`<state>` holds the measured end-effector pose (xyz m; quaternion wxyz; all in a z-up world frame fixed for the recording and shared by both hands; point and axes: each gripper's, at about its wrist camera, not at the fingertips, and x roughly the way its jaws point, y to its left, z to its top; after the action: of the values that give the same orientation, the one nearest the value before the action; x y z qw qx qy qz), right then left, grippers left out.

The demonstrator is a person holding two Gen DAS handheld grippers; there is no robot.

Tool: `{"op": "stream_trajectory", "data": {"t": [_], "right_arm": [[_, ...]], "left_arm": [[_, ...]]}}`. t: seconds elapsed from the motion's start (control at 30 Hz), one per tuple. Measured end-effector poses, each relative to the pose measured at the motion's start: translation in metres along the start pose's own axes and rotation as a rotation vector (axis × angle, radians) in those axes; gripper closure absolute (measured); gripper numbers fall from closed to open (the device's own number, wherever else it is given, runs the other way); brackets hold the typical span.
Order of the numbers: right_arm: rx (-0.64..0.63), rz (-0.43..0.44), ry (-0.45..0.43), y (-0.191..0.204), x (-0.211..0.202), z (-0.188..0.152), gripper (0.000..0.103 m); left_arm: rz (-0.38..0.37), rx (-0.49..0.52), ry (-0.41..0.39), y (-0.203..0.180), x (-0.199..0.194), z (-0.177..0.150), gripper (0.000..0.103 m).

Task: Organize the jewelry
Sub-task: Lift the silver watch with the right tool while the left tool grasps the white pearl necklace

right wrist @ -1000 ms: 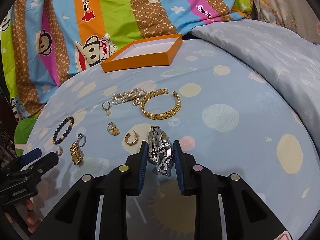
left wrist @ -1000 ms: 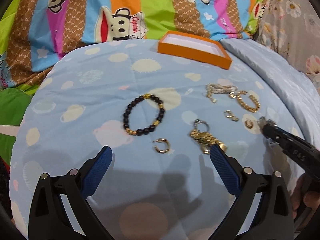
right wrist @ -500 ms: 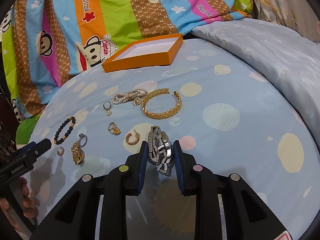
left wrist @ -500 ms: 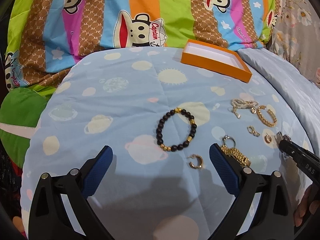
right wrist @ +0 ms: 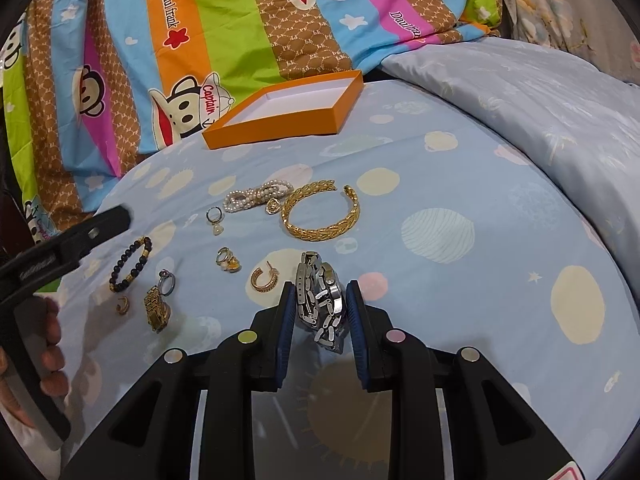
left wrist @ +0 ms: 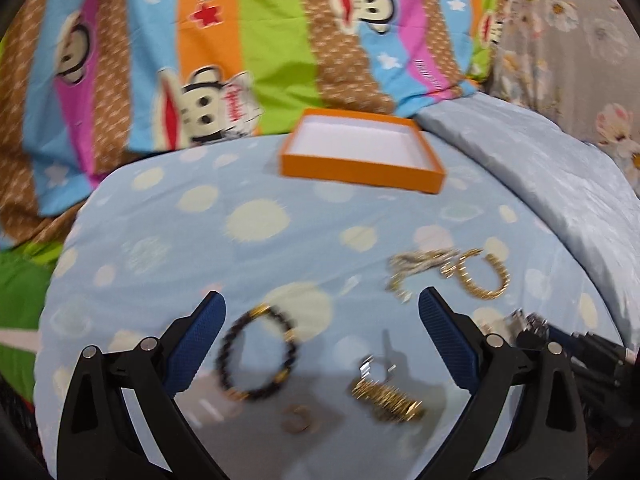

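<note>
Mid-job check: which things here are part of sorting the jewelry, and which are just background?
Job: orange box, steel watch in right gripper, gold bangle, pearl strand, bead bracelet, hoop earring.
Background: monkey-print bedsheet, blue cover.

Shiny metal watch [right wrist: 320, 300]; matt cloth sheet [right wrist: 460, 184].

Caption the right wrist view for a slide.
Right claw grips a silver watch; gold jewelry lies scattered before an empty orange box.
</note>
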<state>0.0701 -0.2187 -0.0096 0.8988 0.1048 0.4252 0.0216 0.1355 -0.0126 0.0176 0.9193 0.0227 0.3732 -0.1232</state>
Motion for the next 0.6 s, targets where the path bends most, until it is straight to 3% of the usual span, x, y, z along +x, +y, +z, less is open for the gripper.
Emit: {"op": "stream_trajectory", "data": {"t": [0.23,0.4,0.47,0.53,0.6], "right_arm": [[0.014,-0.005,-0.004,-0.008,-0.02,0.01,0.079],[0.025,-0.029,-0.017,-0.019,-0.026,0.024,0.078],[0.032,-0.036,-0.014,-0.024,-0.024,0.028,0.078],[0.041,-0.042,-0.008,-0.029,-0.02,0.032,0.078],[0.046,-0.049,-0.007,-0.033,-0.017,0.035,0.078]], "left_arm": [[-0.098,0.164,0.032,-0.047,0.051,0.023,0.013],[-0.159,0.248,0.09,-0.066,0.081,0.023,0.03],[-0.189,0.258,0.131,-0.071,0.095,0.022,0.041],[-0.211,0.249,0.148,-0.072,0.102,0.022,0.045],[-0.254,0.249,0.144,-0.073,0.1,0.023,0.06]]}}
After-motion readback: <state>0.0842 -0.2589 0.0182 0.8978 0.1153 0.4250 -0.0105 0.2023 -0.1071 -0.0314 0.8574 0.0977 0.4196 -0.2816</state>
